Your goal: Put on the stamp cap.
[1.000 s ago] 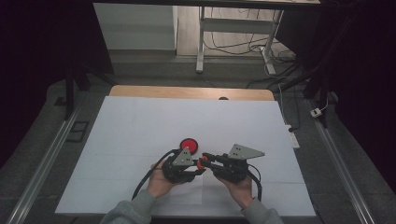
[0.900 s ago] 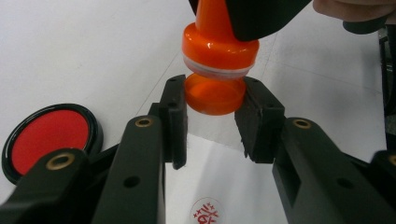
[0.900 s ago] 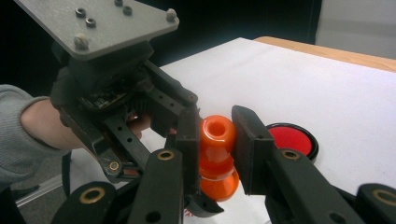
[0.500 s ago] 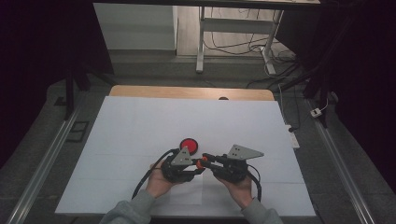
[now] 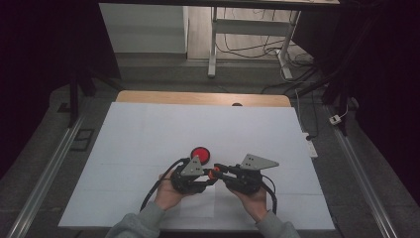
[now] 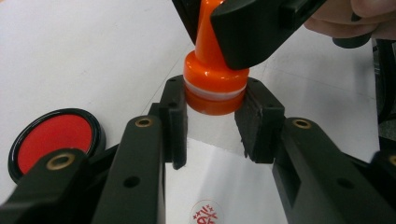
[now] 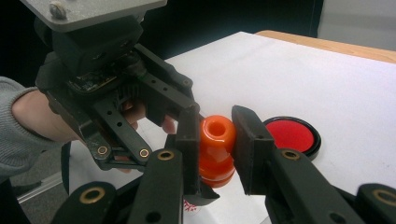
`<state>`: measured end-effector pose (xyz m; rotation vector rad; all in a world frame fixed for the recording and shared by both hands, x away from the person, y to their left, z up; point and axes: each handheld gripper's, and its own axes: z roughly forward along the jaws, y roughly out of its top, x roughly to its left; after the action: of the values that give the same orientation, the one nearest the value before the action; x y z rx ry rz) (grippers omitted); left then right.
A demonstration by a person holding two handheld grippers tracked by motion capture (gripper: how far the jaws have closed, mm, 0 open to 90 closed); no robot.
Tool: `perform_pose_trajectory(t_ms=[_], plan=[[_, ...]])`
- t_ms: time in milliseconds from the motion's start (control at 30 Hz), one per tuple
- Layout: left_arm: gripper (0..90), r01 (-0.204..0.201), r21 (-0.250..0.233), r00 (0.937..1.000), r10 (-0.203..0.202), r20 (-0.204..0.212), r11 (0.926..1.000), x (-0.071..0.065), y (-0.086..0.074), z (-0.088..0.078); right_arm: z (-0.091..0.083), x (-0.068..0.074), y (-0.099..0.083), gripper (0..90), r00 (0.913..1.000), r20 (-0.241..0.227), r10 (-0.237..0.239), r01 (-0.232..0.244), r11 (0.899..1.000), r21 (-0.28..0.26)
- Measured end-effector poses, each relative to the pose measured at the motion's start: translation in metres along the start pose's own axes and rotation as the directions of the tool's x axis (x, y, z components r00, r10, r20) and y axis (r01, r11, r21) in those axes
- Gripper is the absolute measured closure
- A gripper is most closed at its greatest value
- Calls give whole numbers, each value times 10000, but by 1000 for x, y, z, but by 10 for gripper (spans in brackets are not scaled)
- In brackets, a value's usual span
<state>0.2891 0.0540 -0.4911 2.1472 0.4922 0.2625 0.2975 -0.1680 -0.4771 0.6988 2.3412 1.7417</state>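
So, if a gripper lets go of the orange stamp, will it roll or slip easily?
The orange stamp looks like stiff, glossy plastic, so it may slip between the pads. Its round body would probably roll if laid on the white sheet. Standing on its wide flat base, it should stay upright.

I see my left gripper point(image 5: 207, 181) and right gripper point(image 5: 221, 171) meeting tip to tip near the front edge of the white sheet point(image 5: 148, 134) that covers the table point(image 5: 148, 96). Between their tips sits a small orange stamp point(image 5: 214, 173), and both grippers appear closed on it. A round red ink pad point(image 5: 200, 154) lies just behind the left gripper, well away from the table's corners.
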Motion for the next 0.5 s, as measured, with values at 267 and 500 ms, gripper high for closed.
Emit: perform_pose_trajectory(t_ms=[267, 500], plan=[[648, -30, -80, 10000, 29, -63, 10000, 0, 0, -1, 0, 0, 0, 732, 10000, -8, 5, -5, 10000, 5], [649, -78, -125, 9999, 76, -146, 9999, -1, 0, -1, 0, 0, 0, 732, 10000, -12, 32, -32, 10000, -33]])
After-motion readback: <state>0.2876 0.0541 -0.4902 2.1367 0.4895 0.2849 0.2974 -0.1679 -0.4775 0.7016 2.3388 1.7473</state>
